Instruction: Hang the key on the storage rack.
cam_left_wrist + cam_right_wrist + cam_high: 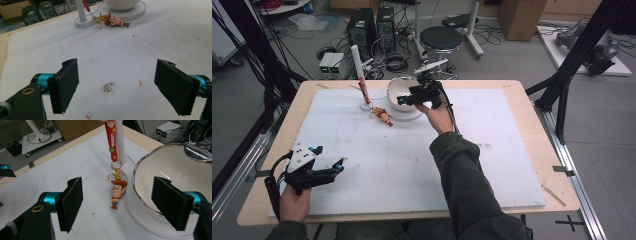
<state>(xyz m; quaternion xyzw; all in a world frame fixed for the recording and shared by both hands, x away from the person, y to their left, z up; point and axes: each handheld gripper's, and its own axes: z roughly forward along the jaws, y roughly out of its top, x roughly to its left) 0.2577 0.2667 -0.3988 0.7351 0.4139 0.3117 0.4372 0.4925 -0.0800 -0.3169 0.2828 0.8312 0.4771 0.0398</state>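
1. Leftmost, the left gripper (pixel 339 165) rests near the table's (pixel 522 90) front edge, jaws wide apart with nothing between them.
2. Further along, a cowboy keychain figure (pixel 117 191) lies on the white mat (pixel 412 165), its red strap (pixel 111 140) hanging from a white post (pixel 358 65).
3. Right of that, the right gripper (pixel 404 100), spread wide and empty, hovers at the white bowl (pixel 172 170), just beside the figure.

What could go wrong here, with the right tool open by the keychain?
The open right tool sits close to the white silver-rimmed bowl, so closing may clip its rim. The cowboy figure keychain hangs by a red strap from the white post; tugging could tip the post.
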